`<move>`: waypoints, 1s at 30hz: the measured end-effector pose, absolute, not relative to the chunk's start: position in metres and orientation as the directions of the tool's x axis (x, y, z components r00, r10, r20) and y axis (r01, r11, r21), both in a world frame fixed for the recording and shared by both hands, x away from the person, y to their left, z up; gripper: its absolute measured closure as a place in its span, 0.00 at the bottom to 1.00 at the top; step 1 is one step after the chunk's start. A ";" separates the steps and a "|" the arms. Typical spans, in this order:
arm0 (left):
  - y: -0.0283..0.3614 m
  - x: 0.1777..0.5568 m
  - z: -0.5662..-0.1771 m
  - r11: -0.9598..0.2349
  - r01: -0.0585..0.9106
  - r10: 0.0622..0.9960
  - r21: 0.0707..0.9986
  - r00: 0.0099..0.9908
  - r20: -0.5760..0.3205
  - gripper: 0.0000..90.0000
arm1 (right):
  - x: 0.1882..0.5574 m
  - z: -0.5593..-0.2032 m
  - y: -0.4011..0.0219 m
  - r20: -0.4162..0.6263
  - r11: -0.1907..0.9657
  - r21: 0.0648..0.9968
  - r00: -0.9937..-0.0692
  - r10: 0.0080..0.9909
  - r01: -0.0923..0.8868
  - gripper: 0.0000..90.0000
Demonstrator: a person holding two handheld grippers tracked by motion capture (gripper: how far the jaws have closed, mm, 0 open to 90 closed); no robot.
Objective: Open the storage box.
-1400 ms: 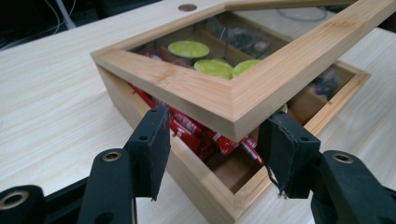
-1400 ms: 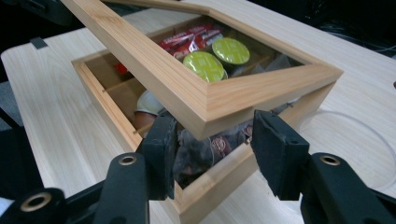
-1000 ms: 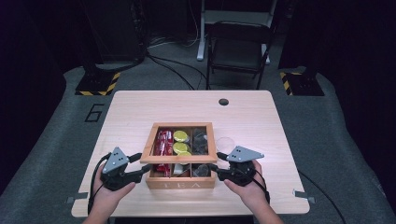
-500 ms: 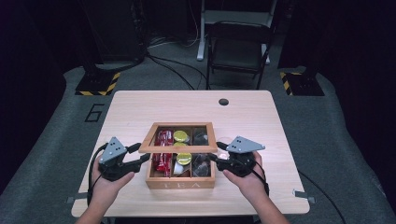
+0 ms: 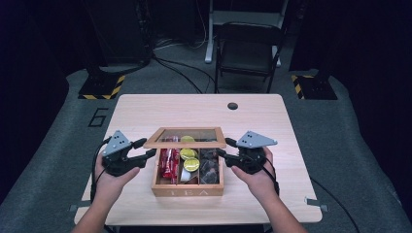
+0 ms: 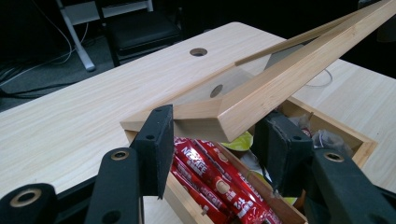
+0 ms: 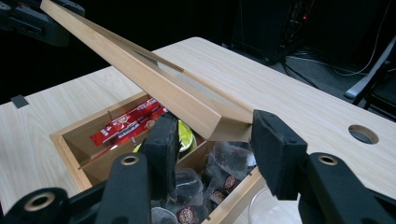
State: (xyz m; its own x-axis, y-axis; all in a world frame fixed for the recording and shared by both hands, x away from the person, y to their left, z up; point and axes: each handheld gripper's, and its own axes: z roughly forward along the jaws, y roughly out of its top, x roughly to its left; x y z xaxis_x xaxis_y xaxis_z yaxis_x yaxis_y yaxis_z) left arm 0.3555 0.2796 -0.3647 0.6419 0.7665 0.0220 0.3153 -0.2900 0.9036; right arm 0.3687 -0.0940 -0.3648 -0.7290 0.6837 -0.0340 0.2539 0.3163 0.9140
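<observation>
Dark room, grey floor [image 5: 350, 160], black chair [image 5: 248, 53] beyond the pale wooden table [image 5: 194, 109].

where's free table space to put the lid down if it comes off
Bare wood lies behind the tea box, between its raised lid and the table hole. The middle front is crowded: left gripper and right gripper flank the box.

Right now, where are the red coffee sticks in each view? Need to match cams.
High view: red coffee sticks in the box's left compartment, just right of the left gripper.
Left gripper view: low centre, between the jaws, under the raised lid.
Right gripper view: left of centre, at the box's far side.
Shared landmark: the round hole in the table.
</observation>
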 end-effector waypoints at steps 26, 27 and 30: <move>0.281 0.386 -0.355 -0.234 0.327 0.795 0.916 0.606 -0.013 0.62 | 0.392 -0.347 -0.092 -0.033 0.290 0.926 -0.713 0.700 0.242 0.59; 0.280 0.387 -0.354 -0.228 0.325 0.799 0.918 0.601 -0.014 0.62 | 0.392 -0.346 -0.092 -0.031 0.289 0.925 -0.712 0.702 0.245 0.59; 0.281 0.389 -0.353 -0.224 0.322 0.796 0.920 0.606 -0.018 0.62 | 0.395 -0.345 -0.092 -0.024 0.276 0.931 -0.715 0.698 0.238 0.57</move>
